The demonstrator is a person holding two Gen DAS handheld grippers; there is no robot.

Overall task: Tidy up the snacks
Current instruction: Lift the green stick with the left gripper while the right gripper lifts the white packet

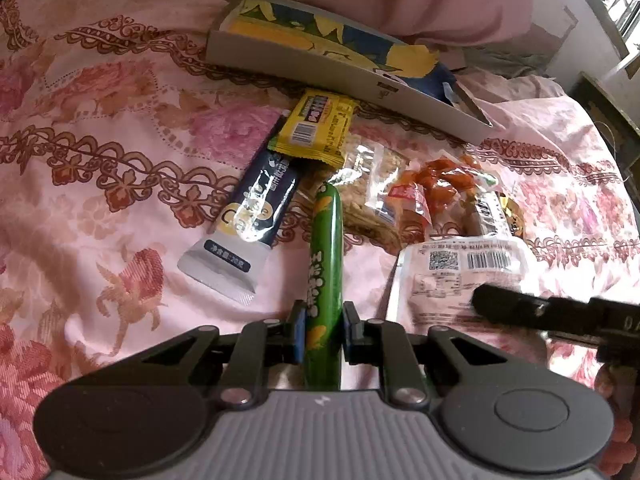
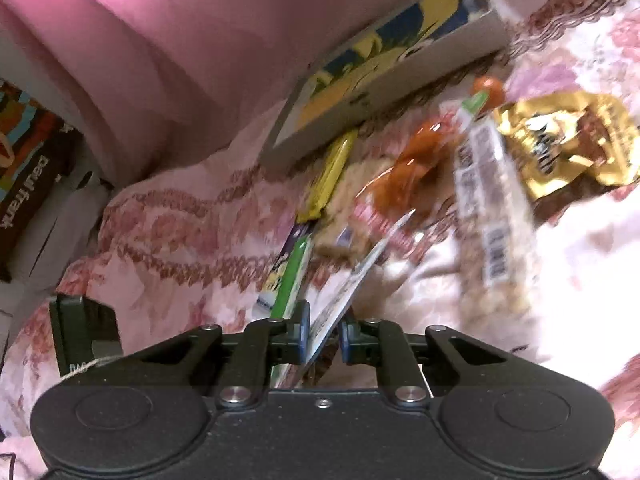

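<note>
Gripping a green corn sausage stick (image 1: 326, 256), the left gripper (image 1: 323, 330) has its pads clamped tight on both sides, the stick's far end pointing toward the shallow cardboard tray (image 1: 320, 68) on the floral bedspread (image 1: 100, 120). Just right of the stick, the right gripper (image 2: 323, 334) pinches the edge of a white barcode pouch (image 2: 344, 300), jaws narrow. Yellow wafer packet (image 1: 316, 128) lies just short of the tray.

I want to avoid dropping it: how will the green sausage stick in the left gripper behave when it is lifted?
The green sausage stick juts straight out of the left gripper without sagging, so it is probably fairly stiff. Its wrapper looks glossy, so it may slide between the pads. Being round, it would likely roll if released on the bedspread.
</note>
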